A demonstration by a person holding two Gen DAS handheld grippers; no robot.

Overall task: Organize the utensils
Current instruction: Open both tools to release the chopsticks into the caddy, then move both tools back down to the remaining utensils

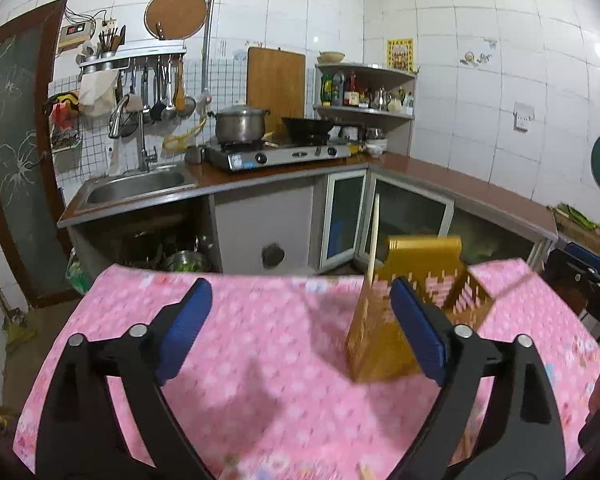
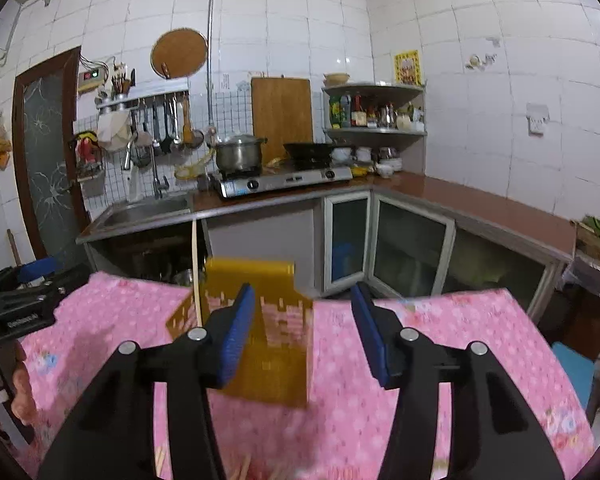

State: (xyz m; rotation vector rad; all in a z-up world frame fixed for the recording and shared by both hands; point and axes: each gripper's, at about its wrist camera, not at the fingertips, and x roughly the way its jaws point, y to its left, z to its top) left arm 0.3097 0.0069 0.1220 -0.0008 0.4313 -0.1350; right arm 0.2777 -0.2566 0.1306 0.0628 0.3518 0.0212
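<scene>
A yellow-brown slotted utensil holder (image 1: 384,320) stands upright on the pink flowered tablecloth (image 1: 260,352), and it shows in the right wrist view (image 2: 276,344) too. One pale chopstick (image 1: 373,240) stands in it, leaning slightly, also seen in the right wrist view (image 2: 196,276). My left gripper (image 1: 300,328) is open and empty, its right pad in front of the holder. My right gripper (image 2: 304,332) is open and empty, its left pad in front of the holder. Loose chopstick ends (image 2: 244,466) lie at the table's near edge.
Behind the table runs a kitchen counter (image 1: 440,176) with a sink (image 1: 136,184), a gas stove (image 1: 280,152) with a pot and a wok, and glass cabinet doors (image 1: 344,216). The other gripper's black body shows at far right (image 1: 596,296) and far left (image 2: 16,304).
</scene>
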